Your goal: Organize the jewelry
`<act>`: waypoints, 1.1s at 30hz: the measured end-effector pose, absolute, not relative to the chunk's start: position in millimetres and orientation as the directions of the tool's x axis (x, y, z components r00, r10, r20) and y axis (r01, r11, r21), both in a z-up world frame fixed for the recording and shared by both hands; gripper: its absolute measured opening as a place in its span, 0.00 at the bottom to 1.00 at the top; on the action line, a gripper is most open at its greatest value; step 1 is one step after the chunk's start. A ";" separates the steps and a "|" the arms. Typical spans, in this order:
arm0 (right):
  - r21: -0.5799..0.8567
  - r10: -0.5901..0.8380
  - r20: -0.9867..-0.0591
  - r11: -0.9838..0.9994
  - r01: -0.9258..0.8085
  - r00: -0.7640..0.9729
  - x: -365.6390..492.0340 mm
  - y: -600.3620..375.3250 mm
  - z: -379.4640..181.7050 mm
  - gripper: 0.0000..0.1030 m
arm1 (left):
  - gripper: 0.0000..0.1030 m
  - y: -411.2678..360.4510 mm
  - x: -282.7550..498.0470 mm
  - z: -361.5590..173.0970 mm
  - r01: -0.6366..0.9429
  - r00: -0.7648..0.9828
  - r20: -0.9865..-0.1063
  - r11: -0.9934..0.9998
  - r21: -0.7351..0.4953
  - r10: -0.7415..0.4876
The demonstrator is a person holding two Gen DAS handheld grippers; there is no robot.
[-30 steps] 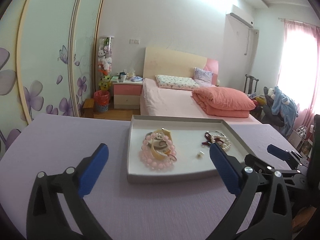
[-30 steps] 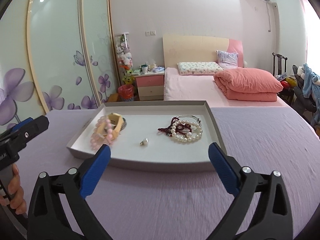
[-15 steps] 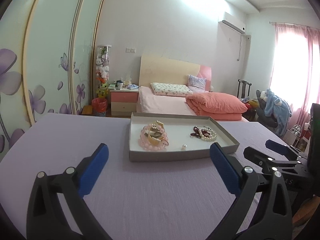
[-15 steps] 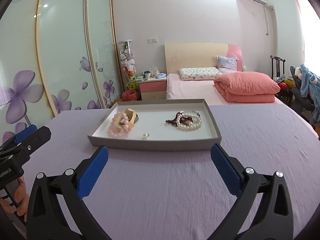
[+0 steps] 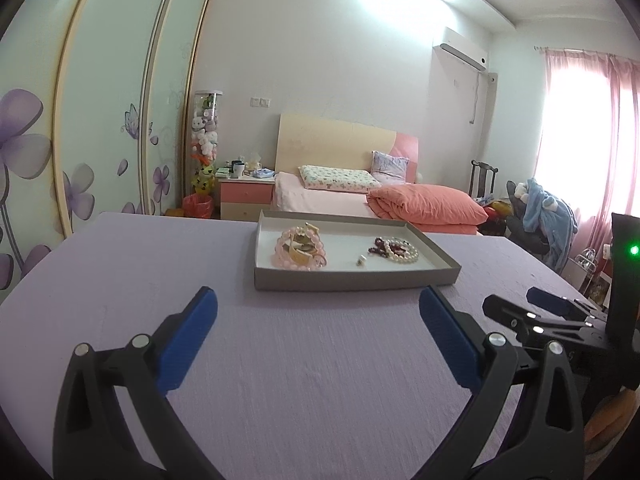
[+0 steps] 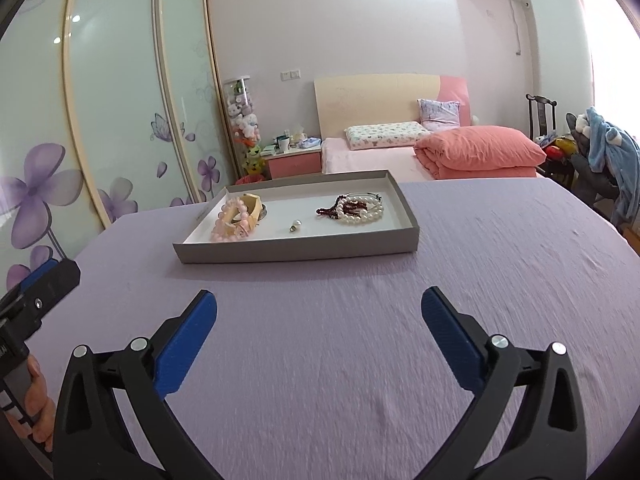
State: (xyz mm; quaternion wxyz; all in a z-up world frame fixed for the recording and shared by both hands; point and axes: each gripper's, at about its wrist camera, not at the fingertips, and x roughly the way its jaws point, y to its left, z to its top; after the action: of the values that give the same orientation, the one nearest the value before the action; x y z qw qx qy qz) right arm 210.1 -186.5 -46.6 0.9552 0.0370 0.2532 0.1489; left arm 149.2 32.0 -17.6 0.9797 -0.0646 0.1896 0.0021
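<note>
Both grippers have drawn back from the tray over the last second; it now sits smaller and farther off in each wrist view. The left gripper is spread wide with nothing between its blue pads, above bare lilac cloth, and the right gripper is likewise released and empty. Neither touches the tray.

The shallow grey tray lies flat on the lilac tablecloth. At its left end are a pink bead bracelet and a cream bangle, touching. A small loose pearl piece lies alone near the middle. At the right end a pearl strand is tangled with dark red beads.

Beyond the table stand a bed with a folded salmon quilt, a pink nightstand, a clear tube of plush toys, and wardrobe doors with purple flowers. An air conditioner hangs on the wall.

Only the left view shows the pink curtain, a green indicator light, and the right gripper from the side. Only the right view shows the person's hand on the left gripper's handle. No legible writing shows.
</note>
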 end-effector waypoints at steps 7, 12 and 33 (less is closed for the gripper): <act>0.124 0.307 -0.443 0.951 -0.282 0.842 194.6 -185.3 -48.6 0.98 | 0.96 32.0 137.6 -22.3 -0.038 0.928 -0.373 0.991 -0.128 -0.012; 0.116 0.312 -0.433 0.950 -0.291 0.846 189.9 -183.6 -48.4 0.98 | 0.96 33.7 137.1 -22.9 -0.037 0.928 -0.373 0.991 -0.131 -0.014; 0.114 0.314 -0.417 0.949 -0.294 0.853 188.4 -184.8 -44.5 0.98 | 0.96 28.5 140.6 -20.2 -0.033 0.930 -0.367 0.991 -0.127 -0.016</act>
State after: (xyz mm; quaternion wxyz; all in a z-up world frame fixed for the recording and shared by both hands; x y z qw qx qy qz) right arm 188.4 -184.8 -44.5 0.9622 0.0231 0.2204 0.1581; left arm 140.6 28.5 -20.2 0.9801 -0.0656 0.1872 0.0043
